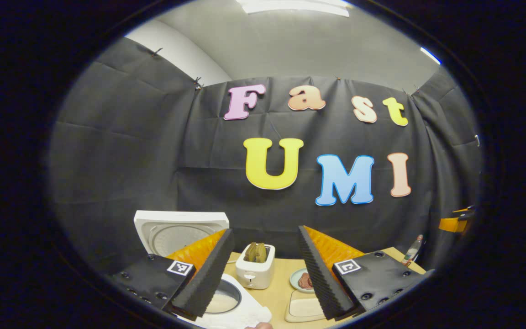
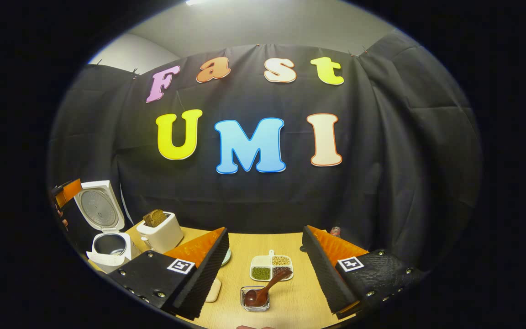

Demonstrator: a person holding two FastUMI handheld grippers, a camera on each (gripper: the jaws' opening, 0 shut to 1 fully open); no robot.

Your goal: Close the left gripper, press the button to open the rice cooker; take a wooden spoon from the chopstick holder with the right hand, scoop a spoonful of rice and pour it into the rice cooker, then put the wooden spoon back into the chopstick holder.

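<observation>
On the light wooden table (image 2: 290,304), the white rice cooker (image 2: 107,249) stands at the far left of the right gripper view with its lid (image 2: 97,206) swung fully up, the dark inner pot exposed. Seen from the left gripper view, the same cooker (image 1: 233,304) sits just below and ahead, its raised lid (image 1: 181,228) partly behind the left finger, and pale rice shows inside the pot.

Both tools are idle. The left gripper (image 1: 260,274) has its two ridged black fingers spread wide apart and nothing lies between them. The right gripper (image 2: 265,278) is spread just as wide and holds nothing either.

Between the right gripper's fingers, low in its view, a small clear glass container (image 2: 255,298) sits on the table with the wooden spoon (image 2: 263,290) resting in it — bowl down inside the glass, handle leaning up and to the right toward a white divided dish (image 2: 272,267). That dish holds green beans, pale grains and something dark in separate compartments.

A white toaster (image 1: 255,266) with browned bread in its slots stands just right of the cooker; the right gripper view shows it (image 2: 159,233) too. Near it the left gripper view catches a small plate (image 1: 303,279) with something reddish-brown on it and a pale rectangular tray (image 1: 303,307) in front — both beside the right finger. A small bottle (image 1: 412,250) stands at the table's far right edge.
</observation>
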